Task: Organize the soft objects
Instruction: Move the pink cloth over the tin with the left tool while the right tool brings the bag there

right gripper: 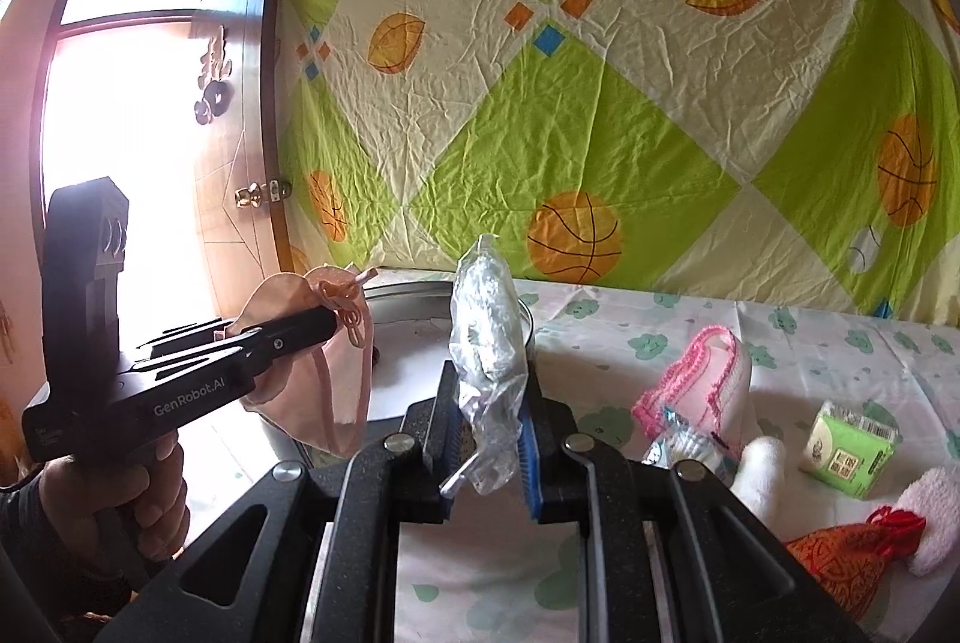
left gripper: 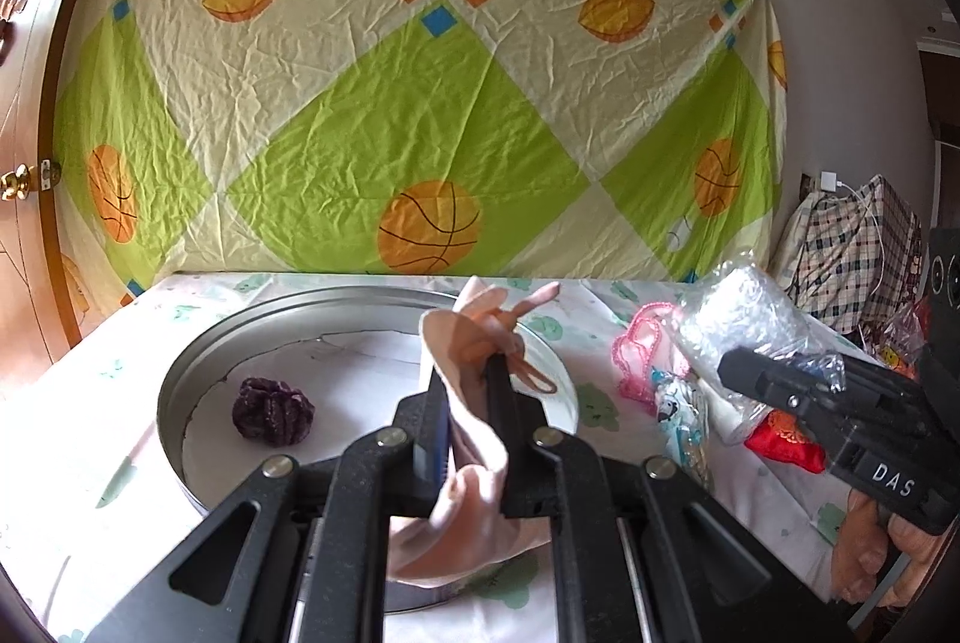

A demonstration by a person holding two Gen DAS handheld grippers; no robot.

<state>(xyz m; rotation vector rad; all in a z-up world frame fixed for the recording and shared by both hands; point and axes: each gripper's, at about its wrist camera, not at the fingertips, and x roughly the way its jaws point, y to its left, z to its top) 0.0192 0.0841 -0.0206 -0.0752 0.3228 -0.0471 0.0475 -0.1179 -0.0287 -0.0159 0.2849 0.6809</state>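
My left gripper (left gripper: pixel 465 373) is shut on a pale pink drawstring pouch (left gripper: pixel 474 457), which hangs above the near edge of a round metal tin (left gripper: pixel 180 379). A dark purple knitted item (left gripper: pixel 273 410) lies inside the tin. My right gripper (right gripper: pixel 486 379) is shut on a clear plastic bag with white contents (right gripper: pixel 486 325), held upright above the table. In the left wrist view the right gripper (left gripper: pixel 729 367) and its plastic bag (left gripper: pixel 744 319) sit to the right of the tin. In the right wrist view the left gripper (right gripper: pixel 327 322) holds the pink pouch (right gripper: pixel 336 391) at the left.
On the patterned tablecloth (right gripper: pixel 600 319) lie a pink-trimmed cloth (right gripper: pixel 702 379), a small printed packet (right gripper: pixel 684 445), a green tissue pack (right gripper: pixel 852 448), white fluffy items (right gripper: pixel 936 517) and a red-orange pouch (right gripper: pixel 840 565). A colourful sheet (left gripper: pixel 420 73) covers the wall behind. A wooden door (right gripper: pixel 240 133) stands left.
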